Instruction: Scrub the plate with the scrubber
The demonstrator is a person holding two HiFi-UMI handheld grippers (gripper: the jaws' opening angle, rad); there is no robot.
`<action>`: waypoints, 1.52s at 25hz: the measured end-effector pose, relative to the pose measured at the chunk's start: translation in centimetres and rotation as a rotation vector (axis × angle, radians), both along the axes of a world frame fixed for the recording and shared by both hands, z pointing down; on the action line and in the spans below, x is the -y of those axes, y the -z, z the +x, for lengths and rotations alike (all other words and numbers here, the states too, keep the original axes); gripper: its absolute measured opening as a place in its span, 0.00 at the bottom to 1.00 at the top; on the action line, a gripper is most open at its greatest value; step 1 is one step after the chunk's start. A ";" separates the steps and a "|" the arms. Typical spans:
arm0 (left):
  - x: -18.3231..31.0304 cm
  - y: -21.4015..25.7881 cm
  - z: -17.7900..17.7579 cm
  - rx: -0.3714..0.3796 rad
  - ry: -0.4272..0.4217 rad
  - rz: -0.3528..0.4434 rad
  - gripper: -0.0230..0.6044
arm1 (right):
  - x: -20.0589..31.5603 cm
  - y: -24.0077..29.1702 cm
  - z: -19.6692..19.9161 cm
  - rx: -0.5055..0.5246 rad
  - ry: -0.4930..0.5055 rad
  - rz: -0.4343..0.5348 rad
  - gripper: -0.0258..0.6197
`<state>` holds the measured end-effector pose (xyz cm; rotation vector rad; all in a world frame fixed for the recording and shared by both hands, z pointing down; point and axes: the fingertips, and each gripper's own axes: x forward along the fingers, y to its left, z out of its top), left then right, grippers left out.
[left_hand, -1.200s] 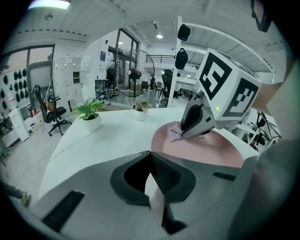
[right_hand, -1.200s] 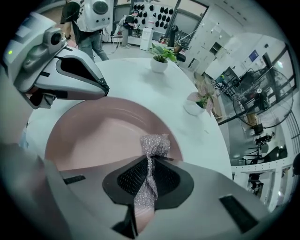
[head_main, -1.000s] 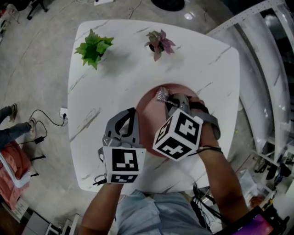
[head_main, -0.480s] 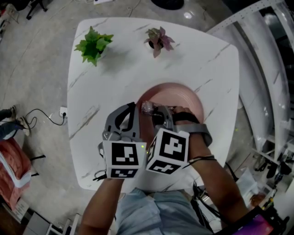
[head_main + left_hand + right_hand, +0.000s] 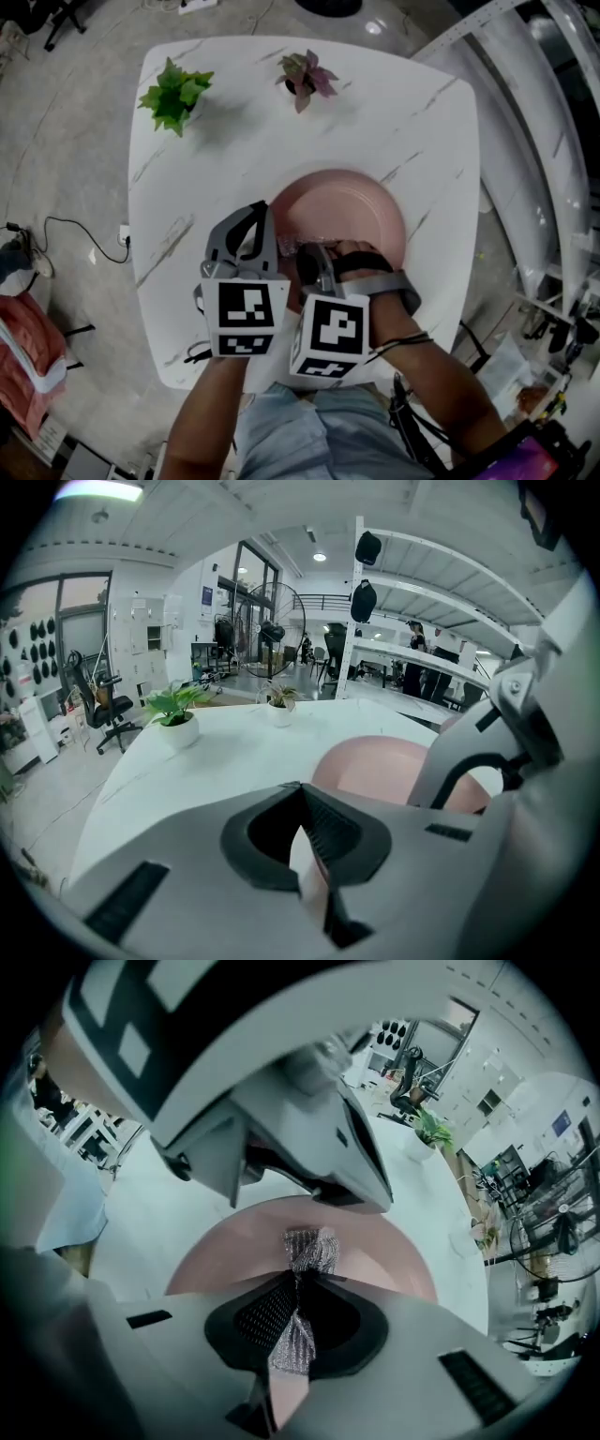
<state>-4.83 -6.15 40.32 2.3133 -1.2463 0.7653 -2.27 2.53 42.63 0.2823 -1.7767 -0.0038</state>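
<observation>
Currently the right claw (image 5: 298,1283) is clamped on the scrubber (image 5: 307,1249), a crumpled wad of silver metallic mesh. Part of the wad is pinched between the ribbed black pads and the rest bunches out past the tips, pressed onto the plate (image 5: 354,208). The plate is round, pink, smooth and shallow, with a low raised rim. It sits on the table (image 5: 412,122), a white marble-pattern slab with grey veins and rounded corners.

The scrubber contacts the near-left part of the plate's face, just inside the rim.

The left claw (image 5: 302,794) is closed at the plate's left edge. Its own view shows a thin pale pink strip caught between the pads, which looks like the rim. The two claws are close together, side by side, and their black-and-white marker cubes nearly touch in the head view.

At the far side of the table, well apart from the plate, stand a green leafy plant (image 5: 172,94) and a small purple-leaf plant (image 5: 302,77), each in a white pot.
</observation>
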 end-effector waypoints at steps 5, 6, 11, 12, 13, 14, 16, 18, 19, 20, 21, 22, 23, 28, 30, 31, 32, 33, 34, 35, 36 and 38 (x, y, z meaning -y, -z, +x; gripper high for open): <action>0.2 0.0 0.2 0.011 -0.002 0.005 0.04 | -2.5 0.0 0.1 0.003 0.042 -0.042 0.12; 0.2 0.0 0.2 0.013 -0.002 0.005 0.04 | -3.1 0.0 0.3 0.003 0.048 -0.053 0.12; 0.3 -0.1 0.3 0.025 0.002 0.006 0.04 | -5.4 -0.1 1.5 -0.004 0.068 -0.108 0.12; 0.2 -0.1 0.2 0.028 0.002 0.006 0.04 | -5.8 -0.1 1.9 -0.009 0.069 -0.119 0.12; 0.2 -0.1 0.2 0.031 0.002 0.007 0.04 | -6.2 -0.2 2.3 -0.016 0.067 -0.130 0.12; 0.2 -0.1 0.2 0.033 0.002 0.007 0.04 | -6.5 -0.2 2.8 -0.023 0.063 -0.142 0.12; 0.2 -0.1 0.2 0.035 0.002 0.010 0.04 | -7.0 -0.2 3.9 -0.040 0.048 -0.162 0.12; 0.2 -0.1 0.2 0.038 0.002 0.013 0.04 | -7.1 -0.3 5.1 -0.058 0.024 -0.171 0.12; 0.3 -0.1 0.2 0.040 0.001 0.014 0.04 | -7.0 -0.3 5.7 -0.069 0.008 -0.171 0.12; 0.3 -0.1 0.2 0.041 0.000 0.015 0.04 | -6.9 -0.3 6.3 -0.080 -0.011 -0.170 0.12; 0.3 -0.1 0.2 0.043 0.000 0.016 0.04 | -6.7 -0.3 6.8 -0.090 -0.033 -0.170 0.12; 0.2 -0.2 0.2 0.044 -0.001 0.016 0.04 | -6.4 -0.3 7.2 -0.100 -0.056 -0.170 0.12; 0.2 -0.2 0.2 0.044 0.000 0.016 0.04 | -6.1 -0.3 7.6 -0.110 -0.080 -0.170 0.12; 0.1 -0.1 0.2 0.052 -0.006 0.019 0.04 | -4.3 -0.3 9.3 -0.138 -0.180 -0.141 0.12; -0.1 -0.2 0.2 0.055 -0.010 0.018 0.04 | -3.5 -0.4 9.9 -0.143 -0.211 -0.127 0.12; -0.1 -0.2 0.2 0.056 -0.012 0.018 0.04 | -3.2 -0.5 10.3 -0.147 -0.227 -0.122 0.12; -0.2 -0.2 0.2 0.056 -0.013 0.017 0.04 | -2.9 -0.6 10.7 -0.153 -0.243 -0.118 0.12; -0.2 -0.2 0.1 0.056 -0.014 0.017 0.04 | -2.6 -0.7 11.0 -0.156 -0.261 -0.114 0.12; -0.3 -0.2 0.1 0.056 -0.014 0.016 0.04 | -2.2 -0.7 11.4 -0.157 -0.281 -0.111 0.12; -0.3 -0.2 0.1 0.056 -0.015 0.015 0.04 | -1.7 -0.7 11.6 -0.154 -0.301 -0.107 0.12; -0.4 -0.2 0.1 0.056 -0.016 0.014 0.04 | -1.2 -0.7 11.8 -0.151 -0.322 -0.103 0.12; -0.4 -0.2 0.1 0.055 -0.017 0.013 0.04 | -0.2 -0.7 12.2 -0.147 -0.359 -0.093 0.12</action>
